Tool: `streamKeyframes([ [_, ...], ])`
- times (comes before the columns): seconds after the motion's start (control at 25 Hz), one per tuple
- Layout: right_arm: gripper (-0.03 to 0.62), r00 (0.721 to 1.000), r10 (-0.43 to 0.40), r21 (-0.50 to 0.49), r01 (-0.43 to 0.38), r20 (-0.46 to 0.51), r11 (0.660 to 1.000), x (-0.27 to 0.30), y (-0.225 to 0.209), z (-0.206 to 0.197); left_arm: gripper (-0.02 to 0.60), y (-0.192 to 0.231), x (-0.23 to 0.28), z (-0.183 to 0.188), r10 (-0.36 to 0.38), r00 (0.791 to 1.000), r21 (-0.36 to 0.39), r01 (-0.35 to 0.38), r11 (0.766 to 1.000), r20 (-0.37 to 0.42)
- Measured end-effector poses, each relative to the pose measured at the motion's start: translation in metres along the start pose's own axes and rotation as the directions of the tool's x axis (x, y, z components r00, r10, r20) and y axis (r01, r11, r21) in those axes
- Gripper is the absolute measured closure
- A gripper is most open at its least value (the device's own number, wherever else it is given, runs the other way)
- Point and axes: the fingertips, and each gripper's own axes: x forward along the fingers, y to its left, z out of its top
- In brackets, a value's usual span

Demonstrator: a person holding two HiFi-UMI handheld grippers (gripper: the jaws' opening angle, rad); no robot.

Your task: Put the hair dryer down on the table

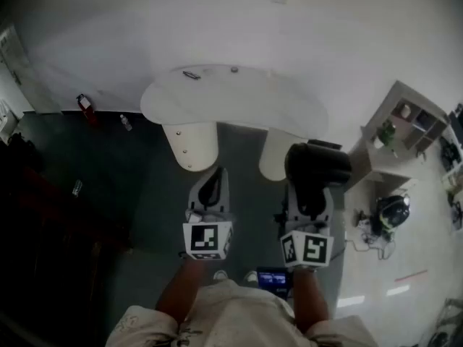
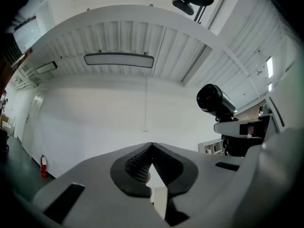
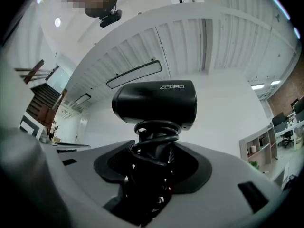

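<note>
The black hair dryer (image 1: 317, 166) sits right of centre in the head view. It is upright in the right gripper (image 1: 309, 197) and off the white counter (image 1: 231, 100), which fills the upper middle of the frame. In the right gripper view its barrel (image 3: 156, 102) lies crosswise at mid-frame, with pale lettering on its side. Its cord (image 3: 154, 144) is coiled round the handle just below the barrel. The right gripper's (image 3: 153, 163) jaws pinch that wrapped handle from both sides.

The left gripper (image 1: 212, 188) is just beside it, left of centre in the head view, tips pointing toward the counter. In the left gripper view its (image 2: 151, 151) jaws are pressed together at the tips, with nothing between them. In that same view the hair dryer (image 2: 213, 101) shows at the right, nozzle toward the camera.

The counter has a rounded outline and stands on thick cream legs (image 1: 192, 144). A small dark object (image 1: 191, 74) lies near its far edge; I cannot tell what it is. A red fire extinguisher (image 1: 85, 104) stands on the dark floor at the upper left of the head view. A white shelf unit (image 1: 405, 121) stands at the right edge. The person's bare forearms (image 1: 181, 291) reach in from the bottom.
</note>
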Motion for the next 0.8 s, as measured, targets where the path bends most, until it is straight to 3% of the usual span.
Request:
streamKeyframes([
  [0.16, 0.365, 1.000, -0.020, -0.001, 0.020, -0.004, 1.000, -0.005, -0.009, -0.003, 0.586, -0.008, 0.002, -0.003, -0.018, 1.000, -0.004, 0.018, 1.000, -0.007],
  [0.8, 0.365, 1.000, 0.001, -0.004, -0.001, -0.024, 1.000, 0.006, -0.038, -0.020, 0.586, -0.015, 0.029, 0.000, 0.061, 0.998, -0.015, -0.061, 0.998, 0.019],
])
